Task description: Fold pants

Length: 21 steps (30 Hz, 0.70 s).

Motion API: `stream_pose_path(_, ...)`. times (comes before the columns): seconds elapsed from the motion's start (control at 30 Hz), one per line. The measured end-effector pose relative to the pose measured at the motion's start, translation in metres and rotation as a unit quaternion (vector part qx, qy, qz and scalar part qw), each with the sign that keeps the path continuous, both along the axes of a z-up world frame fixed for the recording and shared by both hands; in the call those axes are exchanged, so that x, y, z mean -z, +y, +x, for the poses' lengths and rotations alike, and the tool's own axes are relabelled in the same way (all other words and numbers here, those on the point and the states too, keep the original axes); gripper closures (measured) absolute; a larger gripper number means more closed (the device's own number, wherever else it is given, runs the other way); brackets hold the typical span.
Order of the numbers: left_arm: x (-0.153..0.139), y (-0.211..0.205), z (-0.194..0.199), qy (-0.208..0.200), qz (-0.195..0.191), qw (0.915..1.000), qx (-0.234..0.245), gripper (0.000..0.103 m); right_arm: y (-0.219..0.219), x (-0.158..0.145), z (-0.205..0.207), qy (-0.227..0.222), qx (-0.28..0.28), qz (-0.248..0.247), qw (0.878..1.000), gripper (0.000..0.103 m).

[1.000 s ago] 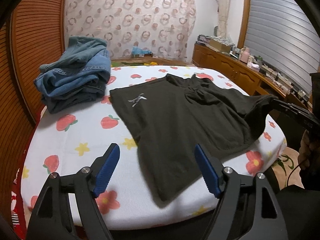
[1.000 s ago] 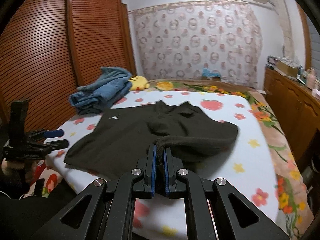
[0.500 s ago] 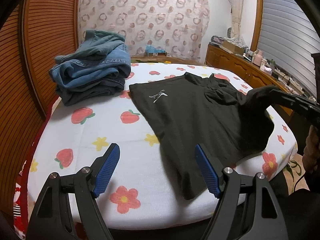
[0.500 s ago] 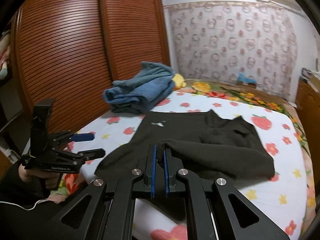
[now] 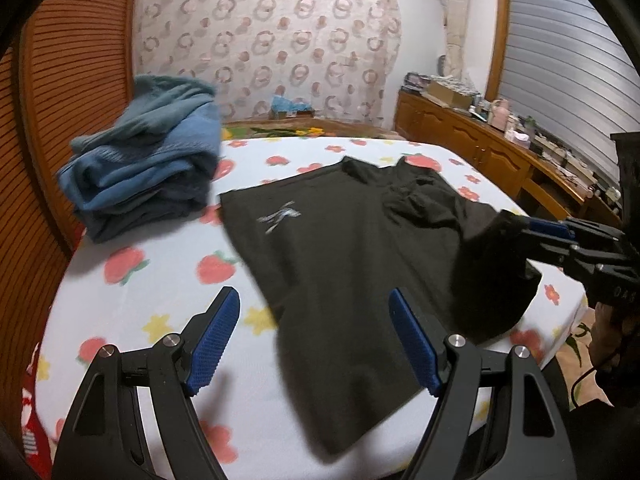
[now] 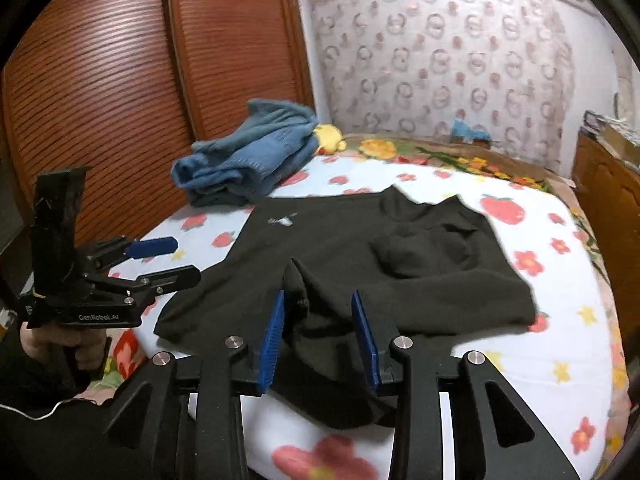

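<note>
Black pants [image 5: 360, 264] with a small white logo lie spread on the bed, one part folded over; they also show in the right wrist view [image 6: 360, 248]. My left gripper [image 5: 316, 340] is open and empty above the near edge of the pants; it also shows in the right wrist view [image 6: 160, 260]. My right gripper [image 6: 318, 336] has its jaws partly open with a fold of black cloth lying between them; it also shows at the pants' right edge in the left wrist view [image 5: 536, 232].
A pile of folded blue jeans [image 5: 148, 160] sits at the bed's far left corner, with a yellow plush toy [image 6: 330, 138] behind it. A slatted wooden wardrobe [image 6: 100, 80] stands on the left. A wooden dresser [image 5: 480, 156] with clutter runs along the right.
My right gripper was shut on the pants' edge and has now opened, with the cloth slack between the jaws. Both grippers have shifted over the bed; the left stays open.
</note>
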<state>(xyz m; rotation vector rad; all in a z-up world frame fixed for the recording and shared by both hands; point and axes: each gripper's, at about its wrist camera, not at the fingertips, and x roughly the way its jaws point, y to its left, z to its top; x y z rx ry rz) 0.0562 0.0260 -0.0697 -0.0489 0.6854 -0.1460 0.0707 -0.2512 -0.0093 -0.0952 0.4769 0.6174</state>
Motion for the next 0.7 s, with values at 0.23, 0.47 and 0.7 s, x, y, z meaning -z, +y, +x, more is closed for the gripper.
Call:
stream_pose_path(0.23, -0.007, -0.03, 0.013, -0.009, 0.009, 0.9993, 0.035, 0.025, -0.042, -0.01, -0.013, -0.024, 0.05, 0.008, 0.998, 0.06)
stream_pose_path(0.47, -0.004, -0.037, 0.016, -0.003, 0.009, 0.9988, 0.048, 0.025, -0.042, -0.01, -0.019, -0.022, 0.094, 0.008, 0.995, 0.058)
stream_pose_path(0.7, 0.001, -0.044, 0.025, 0.007, 0.002, 0.9971, 0.076, 0.037, -0.032, 0.009, 0.023, 0.017, 0.135, -0.015, 0.991, 0.058)
